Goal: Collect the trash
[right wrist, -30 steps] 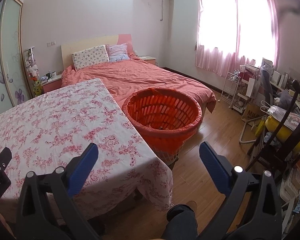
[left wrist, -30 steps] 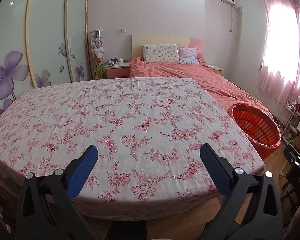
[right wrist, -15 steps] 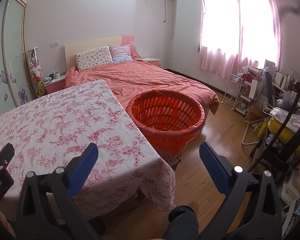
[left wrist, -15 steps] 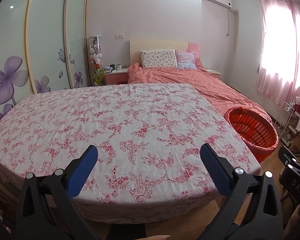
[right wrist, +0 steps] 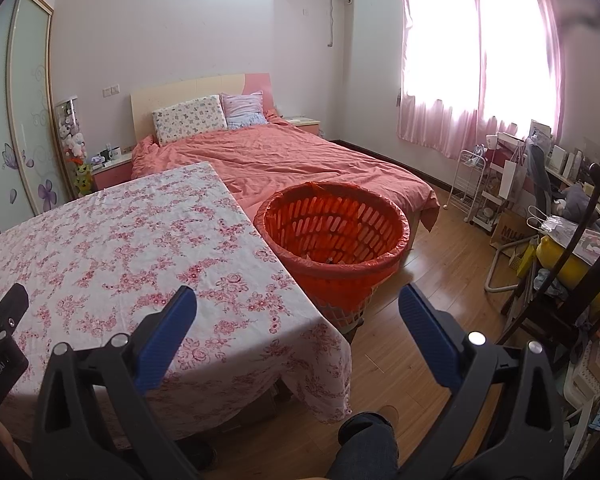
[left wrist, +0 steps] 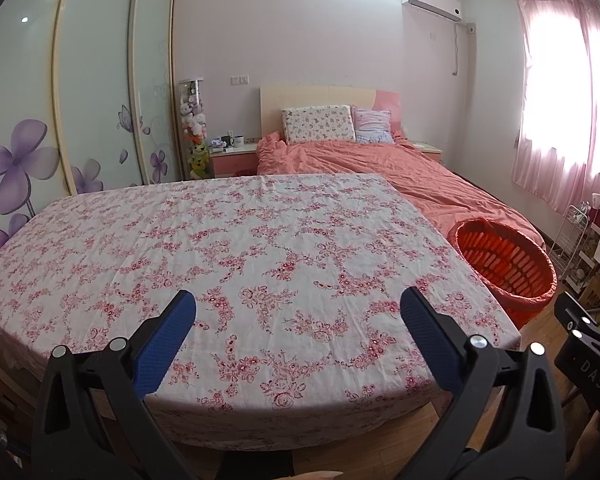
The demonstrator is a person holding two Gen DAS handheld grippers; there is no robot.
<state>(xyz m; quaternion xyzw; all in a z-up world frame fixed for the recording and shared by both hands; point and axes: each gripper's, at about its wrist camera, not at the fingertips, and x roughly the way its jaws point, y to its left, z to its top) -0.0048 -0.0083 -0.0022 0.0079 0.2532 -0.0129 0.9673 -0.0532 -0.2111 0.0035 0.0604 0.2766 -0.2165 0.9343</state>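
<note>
An orange slotted basket lined with an orange bag (right wrist: 334, 236) stands on the floor at the table's right end; it also shows in the left wrist view (left wrist: 504, 266). A few small scraps lie at its bottom. The table under a pink floral cloth (left wrist: 236, 264) carries no trash that I can see. My left gripper (left wrist: 296, 316) is open and empty over the table's near edge. My right gripper (right wrist: 298, 312) is open and empty, held above the table's right corner, short of the basket.
A bed with a coral cover (right wrist: 300, 160) lies behind the table and basket. Sliding wardrobe doors (left wrist: 92, 80) line the left wall. A white wire rack (right wrist: 470, 184), a dark chair (right wrist: 572, 264) and clutter stand at the right. My leg (right wrist: 364, 440) is below the right gripper.
Both grippers have pulled back and tilted up a little, so the table and basket sit lower and farther in view. Both stay open and empty.
</note>
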